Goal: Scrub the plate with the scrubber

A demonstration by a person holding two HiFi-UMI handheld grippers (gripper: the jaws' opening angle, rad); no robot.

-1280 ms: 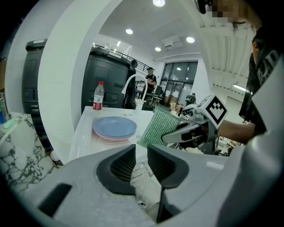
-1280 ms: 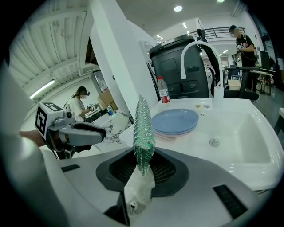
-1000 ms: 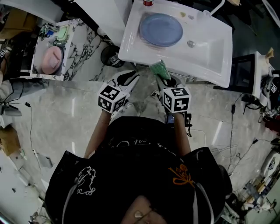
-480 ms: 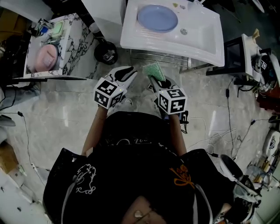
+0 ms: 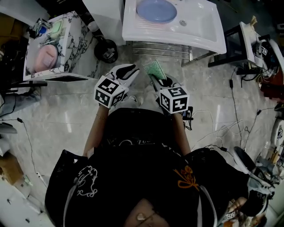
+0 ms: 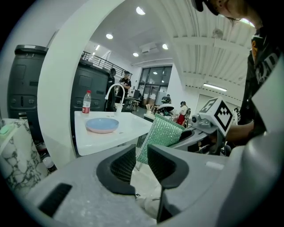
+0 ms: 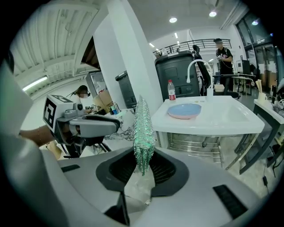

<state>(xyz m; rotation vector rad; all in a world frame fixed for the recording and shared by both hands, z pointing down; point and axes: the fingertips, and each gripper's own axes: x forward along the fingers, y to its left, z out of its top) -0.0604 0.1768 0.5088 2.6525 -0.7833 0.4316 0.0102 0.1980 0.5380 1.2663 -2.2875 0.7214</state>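
Note:
A blue plate (image 5: pixel 156 9) lies in the white sink (image 5: pixel 202 26) at the top of the head view, well away from both grippers. My right gripper (image 5: pixel 156 80) is shut on a green scrubber (image 5: pixel 155 69), held upright over the floor. In the right gripper view the scrubber (image 7: pixel 143 128) stands edge-on between the jaws of the right gripper (image 7: pixel 143 166), with the plate (image 7: pixel 184 111) far beyond. My left gripper (image 5: pixel 125 71) hangs beside it, its jaws a narrow gap apart and empty. The left gripper view shows the left gripper (image 6: pixel 141 153), the scrubber (image 6: pixel 162 133) and the plate (image 6: pixel 102 125).
A marble-topped counter (image 5: pixel 80 48) with a pink bowl (image 5: pixel 44 57) stands at the left. A round black object (image 5: pixel 105 50) sits on the floor by the sink. Cables (image 5: pixel 222 128) trail across the floor at the right. A bottle (image 6: pixel 86 102) and a faucet (image 6: pixel 114 91) stand at the sink's back.
The person has stepped back from the sink, which has slid up the head view. Both grippers stay close to the body, and the right one keeps the scrubber.

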